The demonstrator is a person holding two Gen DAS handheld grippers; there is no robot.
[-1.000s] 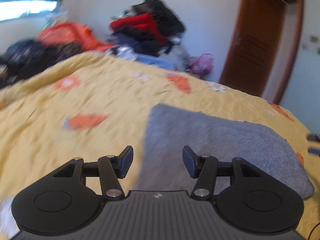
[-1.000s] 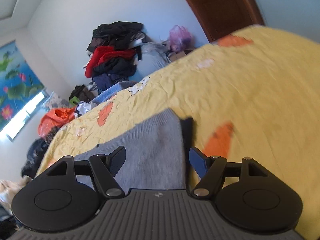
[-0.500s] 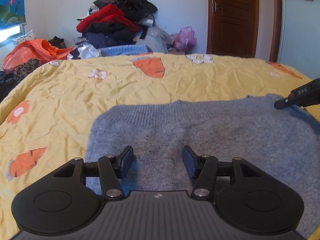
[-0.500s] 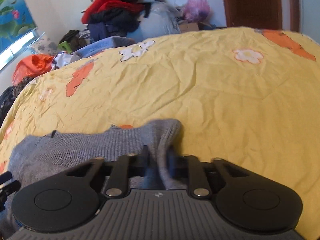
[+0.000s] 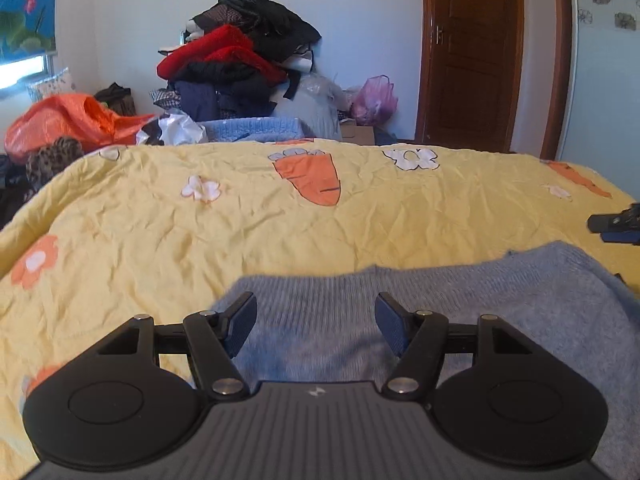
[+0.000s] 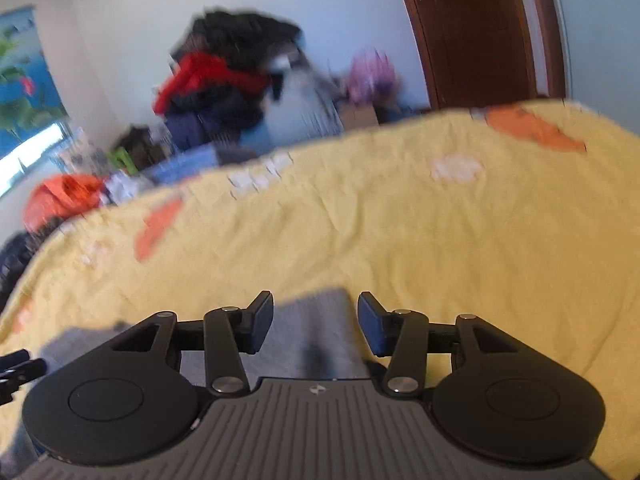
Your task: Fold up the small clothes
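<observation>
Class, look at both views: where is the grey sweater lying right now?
The grey sweater lies flat on the yellow bedspread at its near edge, under the open left gripper; in the right wrist view its corner sits between the open right gripper fingers.

The left gripper (image 5: 316,326) hovers with its jaws spread apart over a grey knitted sweater (image 5: 460,304) lying flat on a wrinkled yellow bedsheet printed with orange carrots (image 5: 240,232). Far ahead, a heap of red and black clothes (image 5: 240,60) rises against the wall.
</observation>
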